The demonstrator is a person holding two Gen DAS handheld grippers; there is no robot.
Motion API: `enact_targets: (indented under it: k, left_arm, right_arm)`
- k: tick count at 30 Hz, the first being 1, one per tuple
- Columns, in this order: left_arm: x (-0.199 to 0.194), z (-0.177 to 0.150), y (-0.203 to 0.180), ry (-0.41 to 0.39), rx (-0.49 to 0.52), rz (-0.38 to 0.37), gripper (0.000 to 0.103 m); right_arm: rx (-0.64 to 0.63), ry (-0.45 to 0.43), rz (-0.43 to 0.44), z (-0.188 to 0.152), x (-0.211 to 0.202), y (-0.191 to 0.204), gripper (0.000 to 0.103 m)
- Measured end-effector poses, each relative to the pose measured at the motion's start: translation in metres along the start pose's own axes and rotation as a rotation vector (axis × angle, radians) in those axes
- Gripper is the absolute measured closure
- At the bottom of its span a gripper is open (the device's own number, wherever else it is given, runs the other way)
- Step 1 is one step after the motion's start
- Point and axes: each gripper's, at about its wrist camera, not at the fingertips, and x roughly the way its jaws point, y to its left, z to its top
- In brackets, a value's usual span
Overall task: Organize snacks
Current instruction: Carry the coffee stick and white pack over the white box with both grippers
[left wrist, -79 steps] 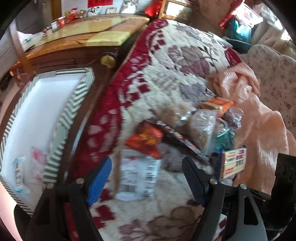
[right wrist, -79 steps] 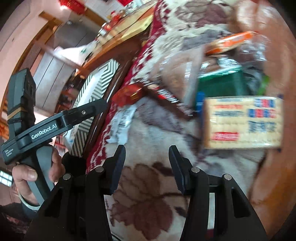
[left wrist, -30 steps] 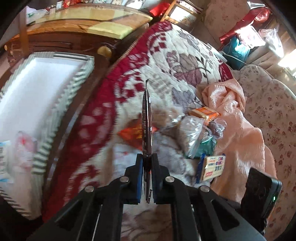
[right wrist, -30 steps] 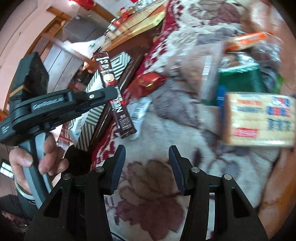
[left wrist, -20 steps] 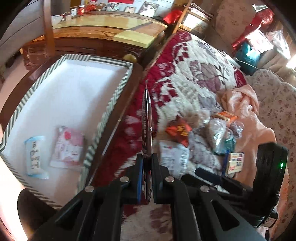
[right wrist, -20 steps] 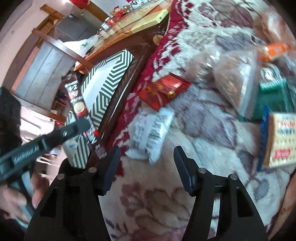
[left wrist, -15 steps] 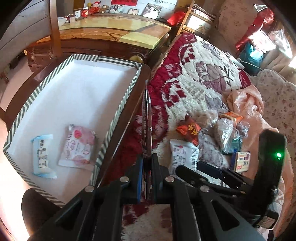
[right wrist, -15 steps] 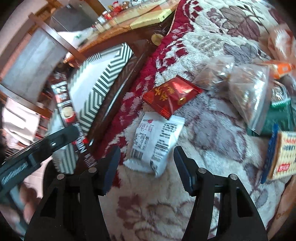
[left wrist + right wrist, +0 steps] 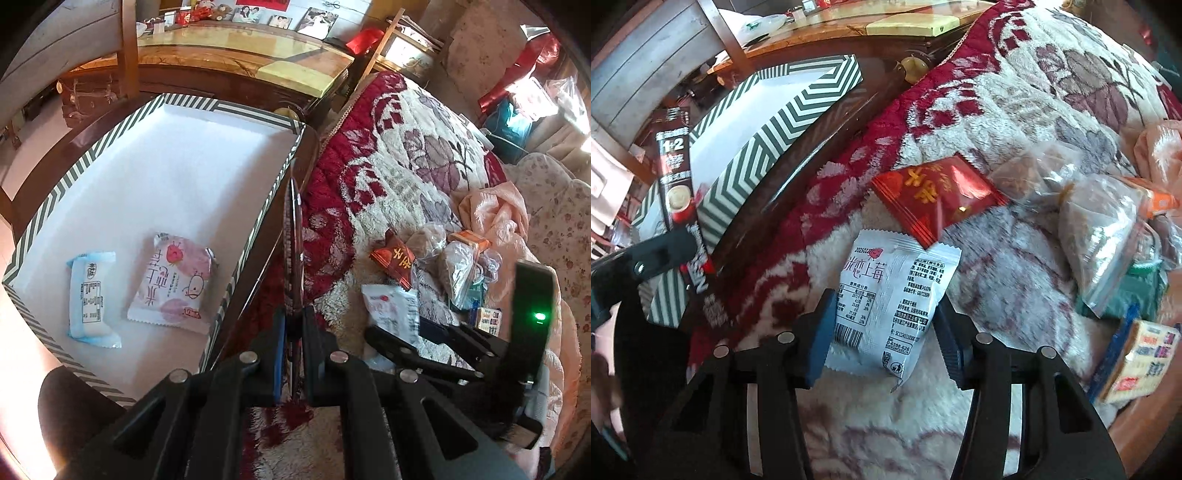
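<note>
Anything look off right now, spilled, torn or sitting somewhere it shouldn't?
Nothing spilled or torn. The loose pile of snacks lies jumbled on the blanket rather than in the striped box; the red packet overlaps the white packet.

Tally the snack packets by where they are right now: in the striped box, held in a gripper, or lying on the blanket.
In the striped box: 2, the blue-white packet and the pink strawberry packet.
Held in the left gripper: 1, the coffee stick.
Lying on the blanket, as far as countable: 7.
Total: 10.
</note>
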Motion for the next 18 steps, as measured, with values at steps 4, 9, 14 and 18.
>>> enact_targets:
  k: [4,9,14,18]
  left_arm:
    - [-0.004,0.001,-0.003,-0.014,0.008,0.004,0.093]
    - [-0.014,0.003,-0.002,-0.038,0.018,0.013,0.093]
    - [-0.027,0.009,0.003,-0.072,0.018,0.028,0.093]
    - [-0.036,0.012,0.012,-0.093,0.007,0.04,0.093]
  right_arm:
    - [0.01,-0.033,0.04,-0.005,-0.019,-0.001,0.052]
    - [0.016,-0.078,0.088,-0.002,-0.037,0.006,0.052]
    - [-0.034,-0.102,0.104,0.007,-0.05,0.028,0.052]
    - [-0.064,-0.11,0.115,0.012,-0.055,0.042,0.052]
